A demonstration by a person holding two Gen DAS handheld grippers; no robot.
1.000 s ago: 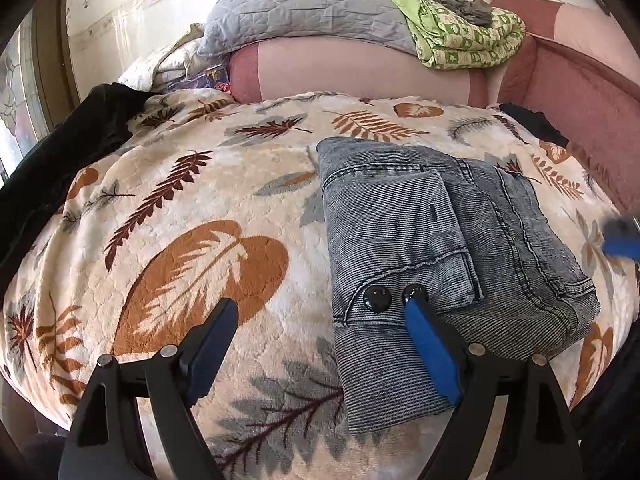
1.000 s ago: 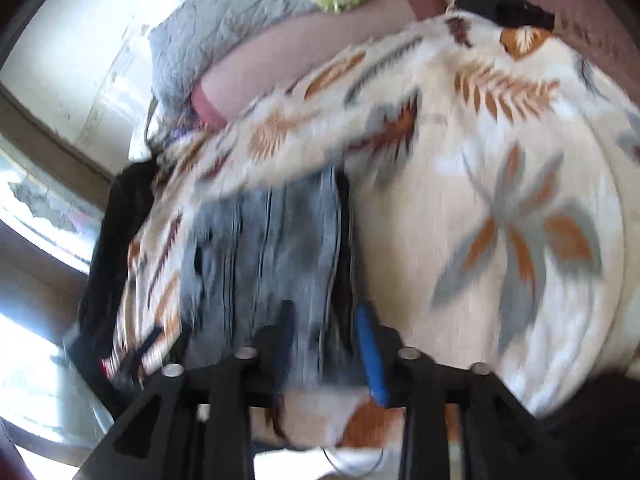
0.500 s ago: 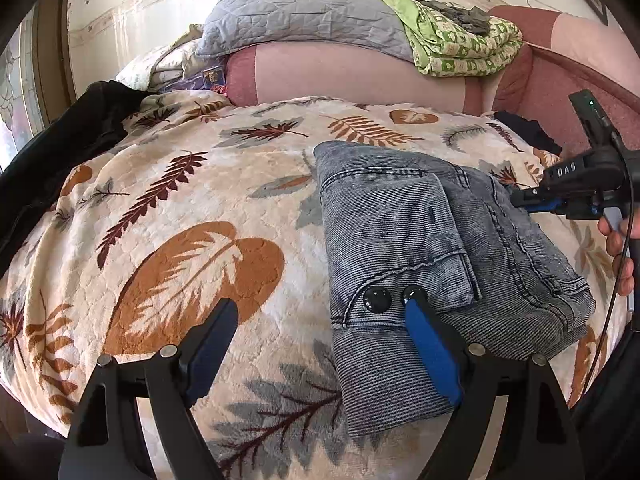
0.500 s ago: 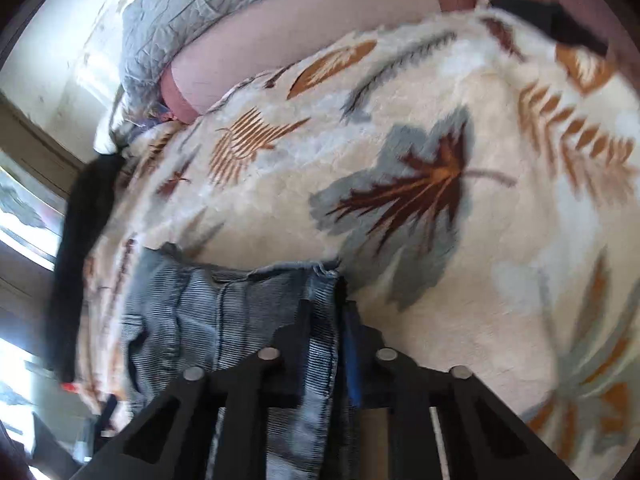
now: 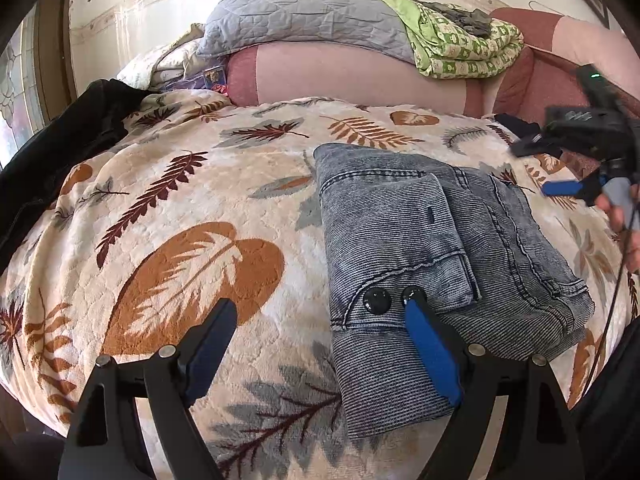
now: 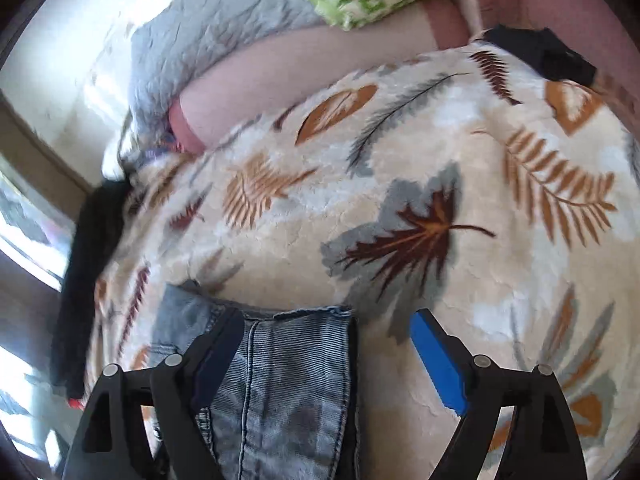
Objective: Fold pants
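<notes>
Grey-blue denim pants (image 5: 432, 240) lie folded into a compact rectangle on a leaf-patterned blanket (image 5: 180, 208), with two black buttons at the near edge. My left gripper (image 5: 320, 308) hovers open over that near edge. Its blue finger (image 5: 428, 344) sits above the buttons and grips nothing. My right gripper (image 6: 326, 320) is over the pants' far right edge (image 6: 288, 380), and its jaws are opening. The cloth edge lies below and between the fingers, but the pads do not press on it. In the left wrist view, the right gripper (image 5: 540, 168) shows at the right, held by a hand (image 5: 624, 220).
A pink bolster (image 5: 340, 76) crosses the back of the bed, with a grey quilted pillow (image 5: 304, 16) and a folded green blanket (image 5: 460, 44) on top. Dark cloth (image 5: 52, 152) drapes the left side. A black item (image 6: 548, 52) lies at the far right corner.
The right gripper, shut on the pants' far edge half a second ago, has opened and let the cloth go. The left gripper has not moved.
</notes>
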